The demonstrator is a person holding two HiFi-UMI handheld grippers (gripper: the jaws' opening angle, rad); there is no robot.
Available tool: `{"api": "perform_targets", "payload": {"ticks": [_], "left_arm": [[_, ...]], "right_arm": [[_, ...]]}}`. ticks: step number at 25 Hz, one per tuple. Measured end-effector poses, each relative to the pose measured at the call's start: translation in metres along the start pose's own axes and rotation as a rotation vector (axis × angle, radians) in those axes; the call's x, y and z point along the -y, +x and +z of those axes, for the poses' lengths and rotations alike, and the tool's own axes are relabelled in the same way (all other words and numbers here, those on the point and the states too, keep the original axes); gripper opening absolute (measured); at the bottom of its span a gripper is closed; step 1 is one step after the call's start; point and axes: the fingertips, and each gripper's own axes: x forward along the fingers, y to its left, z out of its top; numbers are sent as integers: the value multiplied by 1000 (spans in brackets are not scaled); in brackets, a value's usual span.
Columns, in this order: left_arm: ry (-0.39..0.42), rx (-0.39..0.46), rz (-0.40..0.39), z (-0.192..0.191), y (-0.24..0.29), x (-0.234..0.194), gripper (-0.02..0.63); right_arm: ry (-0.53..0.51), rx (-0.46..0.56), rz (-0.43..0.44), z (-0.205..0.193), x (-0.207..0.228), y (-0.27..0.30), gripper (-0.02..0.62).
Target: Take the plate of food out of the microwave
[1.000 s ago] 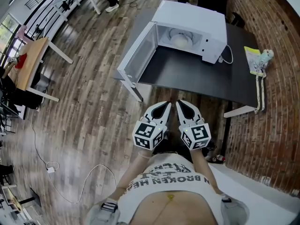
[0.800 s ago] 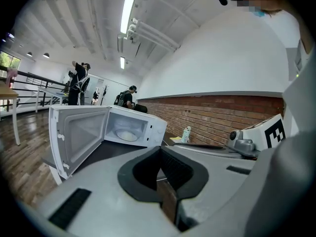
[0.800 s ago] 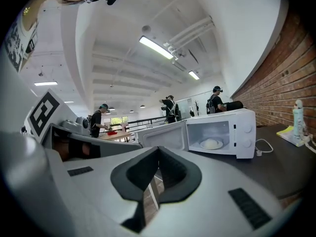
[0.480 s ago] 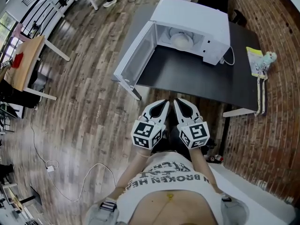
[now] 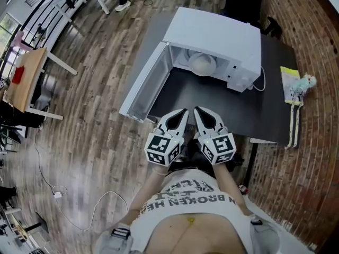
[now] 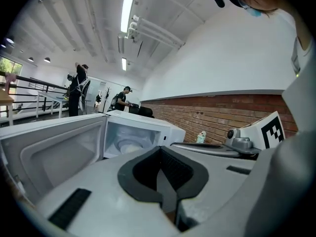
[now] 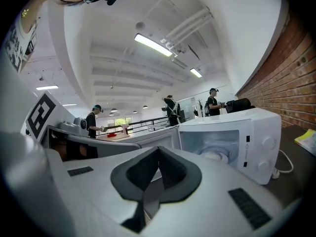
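A white microwave [image 5: 214, 36] stands on a black table [image 5: 212, 97] with its door [image 5: 144, 86] swung open to the left. Inside sits a white plate with a pale mound of food [image 5: 202, 63], also seen in the left gripper view [image 6: 126, 146] and the right gripper view [image 7: 217, 154]. My left gripper [image 5: 184, 111] and right gripper [image 5: 197, 110] are side by side at the table's near edge, both pointing at the microwave and well short of it. The left gripper [image 6: 160, 149] is shut and empty, and so is the right gripper [image 7: 158, 149].
A yellow paper [image 5: 288, 73] and a small toy [image 5: 306, 82] lie at the table's right end by the brick wall. A wooden desk [image 5: 26, 78] stands far left. A cable [image 5: 58, 192] trails over the wood floor. People stand in the background.
Both grippers have moved forward together to the table's near edge, so the microwave sits closer. Both stay shut and empty.
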Motion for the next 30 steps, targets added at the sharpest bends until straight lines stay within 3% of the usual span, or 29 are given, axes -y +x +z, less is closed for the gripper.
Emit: {"api": "perform_targets", "payload": {"ticks": [8,20,30], "left_arm": [[-17,-13,29,13,46,-20,8],[-11,-13,43,25,112,-24,8],[-31,-24,46,22,140,-30,8]], "right_arm": [[6,-24,32,8,36,33,8],[17,-8,1,22,113,47,8],[37,-37,-2,11,134,56,8]]}}
